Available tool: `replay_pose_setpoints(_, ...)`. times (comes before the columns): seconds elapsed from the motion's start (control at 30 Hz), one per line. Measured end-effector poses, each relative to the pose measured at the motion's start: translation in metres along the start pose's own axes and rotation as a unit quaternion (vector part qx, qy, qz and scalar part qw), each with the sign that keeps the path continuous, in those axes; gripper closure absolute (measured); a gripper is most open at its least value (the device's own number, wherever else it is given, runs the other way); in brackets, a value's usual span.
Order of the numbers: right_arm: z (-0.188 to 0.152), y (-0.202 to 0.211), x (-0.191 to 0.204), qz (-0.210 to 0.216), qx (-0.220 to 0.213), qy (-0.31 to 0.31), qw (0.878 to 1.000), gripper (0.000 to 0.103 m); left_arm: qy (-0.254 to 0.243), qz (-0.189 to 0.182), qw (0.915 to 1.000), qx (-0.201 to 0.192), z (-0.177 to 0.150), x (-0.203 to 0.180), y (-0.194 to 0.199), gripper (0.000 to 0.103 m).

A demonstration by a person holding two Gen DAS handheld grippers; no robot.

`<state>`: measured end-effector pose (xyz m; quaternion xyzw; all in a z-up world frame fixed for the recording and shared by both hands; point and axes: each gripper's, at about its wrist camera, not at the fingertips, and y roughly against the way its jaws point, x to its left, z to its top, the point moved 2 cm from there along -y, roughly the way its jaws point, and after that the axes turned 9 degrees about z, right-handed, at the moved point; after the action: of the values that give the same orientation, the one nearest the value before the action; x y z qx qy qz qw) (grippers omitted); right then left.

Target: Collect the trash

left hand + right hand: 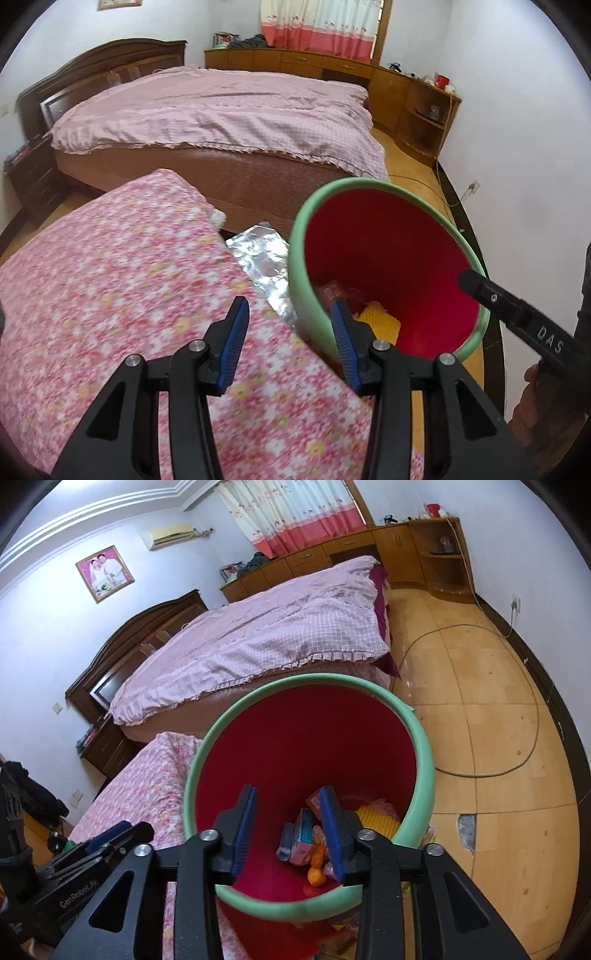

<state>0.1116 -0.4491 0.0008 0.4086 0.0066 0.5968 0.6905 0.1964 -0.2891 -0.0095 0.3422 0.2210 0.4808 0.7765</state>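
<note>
Left gripper (290, 325) fingers spread wide, holding nothing, over the edge of the pink floral-cloth surface (110, 295). Right gripper (288, 829) fingers also apart and empty, above the bin's (424, 768) mouth. Bin: round, smooth green rim, glossy red inside, just beside the surface edge, on the floor. Trash (306, 842) at bottom: small boxes, orange bits, ridged yellow piece. Crinkled foil (258, 254) between surface and bin. Open wood floor (498, 720) right of bin; bed (258, 635) behind.
</note>
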Motion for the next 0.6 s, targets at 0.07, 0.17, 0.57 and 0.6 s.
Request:
replay_pose_setpoints(0.07, -0.004, 0.002, 0.006, -0.006, 0.0, 0.001, 1.0, 0.051, 0.006, 0.005, 0.9999, -0.008, -0.002, 0.008, 0.01, 0.054)
replay_pose_setpoints(0.17, -0.012, 0.007, 0.015, -0.004, 0.003, 0.0, 1.0, 0.049, 0.022, 0.011, 0.9996, -0.015, -0.008, 0.021, 0.024, 0.052)
replay_pose_setpoints(0.57, -0.042, 0.039, 0.07, -0.017, -0.014, 0.068, 0.997, 0.028, 0.056, 0.043, 0.9972, -0.026, -0.036, 0.068, 0.073, 0.049)
replay_pose_setpoints(0.6, -0.045, 0.042, 0.077, -0.014, -0.017, 0.073, 0.997, 0.028, 0.058, 0.047, 0.9968, -0.028, -0.039, 0.072, 0.078, 0.048)
